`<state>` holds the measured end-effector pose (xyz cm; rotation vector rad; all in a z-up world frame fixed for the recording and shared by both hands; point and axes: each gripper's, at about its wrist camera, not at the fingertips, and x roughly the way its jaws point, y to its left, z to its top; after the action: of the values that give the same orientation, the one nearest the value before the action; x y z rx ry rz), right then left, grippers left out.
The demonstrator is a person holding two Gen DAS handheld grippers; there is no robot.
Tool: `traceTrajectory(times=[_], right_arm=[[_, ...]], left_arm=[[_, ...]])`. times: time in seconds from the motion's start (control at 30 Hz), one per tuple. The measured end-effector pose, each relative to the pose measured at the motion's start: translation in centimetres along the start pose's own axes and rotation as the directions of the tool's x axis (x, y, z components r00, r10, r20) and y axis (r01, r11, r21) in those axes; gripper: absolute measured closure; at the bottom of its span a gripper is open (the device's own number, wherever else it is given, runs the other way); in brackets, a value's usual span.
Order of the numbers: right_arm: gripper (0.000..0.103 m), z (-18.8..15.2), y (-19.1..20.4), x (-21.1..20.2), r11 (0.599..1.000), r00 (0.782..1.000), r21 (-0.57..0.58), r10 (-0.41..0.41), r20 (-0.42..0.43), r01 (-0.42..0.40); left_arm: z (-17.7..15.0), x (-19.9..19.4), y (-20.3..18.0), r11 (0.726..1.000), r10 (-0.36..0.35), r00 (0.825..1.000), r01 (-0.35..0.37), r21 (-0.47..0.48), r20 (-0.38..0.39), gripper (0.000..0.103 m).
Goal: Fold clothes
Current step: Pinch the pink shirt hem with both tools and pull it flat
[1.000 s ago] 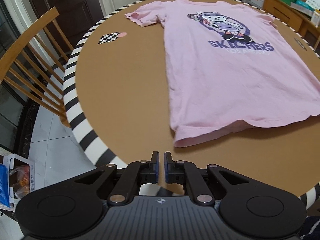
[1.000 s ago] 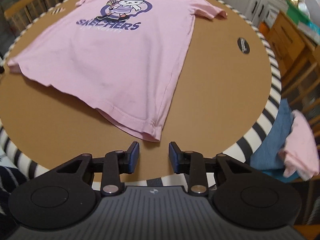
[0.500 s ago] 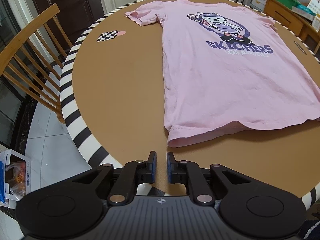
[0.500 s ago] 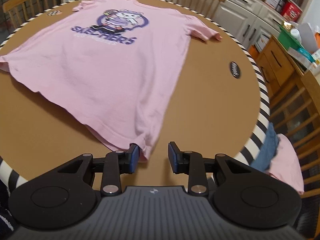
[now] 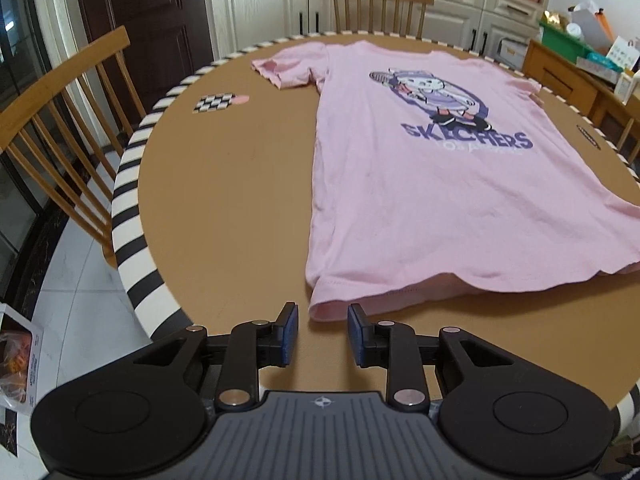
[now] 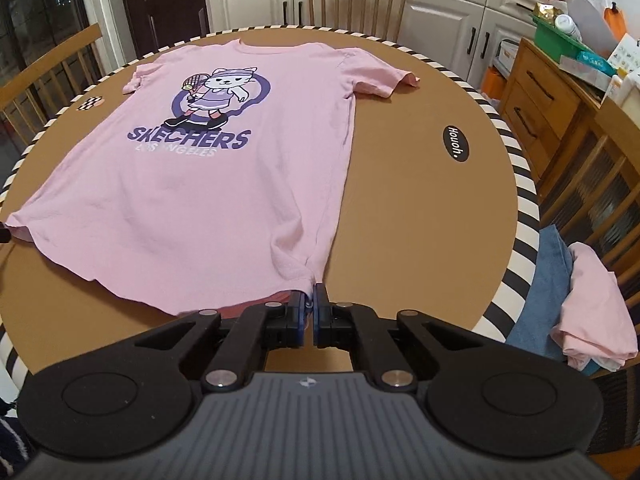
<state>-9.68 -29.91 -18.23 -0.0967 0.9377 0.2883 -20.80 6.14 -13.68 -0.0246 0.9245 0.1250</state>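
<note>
So the right gripper [image 6: 309,307] has just clamped down on the near hem corner of the pink t-shirt [image 6: 224,184], which lies flat, print up, on the round table [image 6: 420,208]. The left gripper [image 5: 319,318] has just been opening, now partway apart with nothing between its jaws, its hem corner just ahead. Looks like the left grab is next before any fold.

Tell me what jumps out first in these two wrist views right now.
A pink T-shirt with a purple cartoon print lies spread flat across the round brown table. The right gripper has just closed on its near hem corner, while the left gripper, jaws just opening, sits before the other corner, not gripping.
</note>
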Motion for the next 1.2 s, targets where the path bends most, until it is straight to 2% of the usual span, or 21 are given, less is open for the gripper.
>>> traceTrajectory(times=[0.33, 0.4, 0.43, 0.5, 0.67, 0.83, 0.93, 1.1, 1.2], right_arm=[[0.099, 0.2, 0.1, 0.3, 1.0, 1.0, 0.0, 0.014, -0.028, -0.014], [0.099, 0.2, 0.1, 0.2, 1.0, 0.999, -0.002, 0.018, -0.03, -0.018], [0.099, 0.3, 0.1, 0.1, 1.0, 0.999, 0.001, 0.02, -0.029, -0.02], [0.099, 0.3, 0.1, 0.0, 1.0, 1.0, 0.001, 0.013, -0.021, -0.013], [0.099, 0.3, 0.0, -0.5, 1.0, 1.0, 0.004, 0.0, -0.015, 0.0], [0.1, 0.2, 0.1, -0.8, 0.999, 0.999, -0.009, -0.046, -0.006, 0.046], [0.1, -0.4, -0.1, -0.1, 0.997, 0.997, -0.01, -0.075, -0.028, 0.075], [0.1, -1.4, -0.6, 0.2, 0.996, 0.996, 0.044, -0.079, -0.034, 0.08], [0.1, -1.6, -0.6, -0.4, 0.997, 0.997, 0.045, -0.067, -0.026, 0.068]], left_arm=[[-0.6, 1.6, -0.2, 0.999, 0.023, 0.994, -0.026, 0.028, 0.11, 0.069], [-0.5, 1.8, -0.5, 0.999, 0.031, 0.992, -0.035, 0.029, 0.122, 0.08], [-0.4, 1.8, -0.6, 0.999, 0.04, 0.991, -0.044, 0.029, 0.124, 0.096], [-0.3, 1.5, -0.9, 0.997, 0.07, 0.99, -0.072, 0.012, 0.122, 0.097], [0.6, -0.2, -0.7, 0.997, 0.071, 0.993, -0.067, -0.044, 0.096, 0.098], [1.9, -1.5, 0.2, 0.994, 0.085, 0.995, -0.08, -0.079, 0.061, 0.099], [1.9, -0.7, 0.3, 0.991, 0.122, 0.992, -0.12, -0.062, 0.034, 0.099], [1.4, -0.3, -0.2, 0.989, 0.134, 0.991, -0.134, -0.062, -0.001, 0.099], [1.6, -1.2, -0.4, 0.988, 0.152, 0.988, -0.152, -0.022, 0.022, 0.099]])
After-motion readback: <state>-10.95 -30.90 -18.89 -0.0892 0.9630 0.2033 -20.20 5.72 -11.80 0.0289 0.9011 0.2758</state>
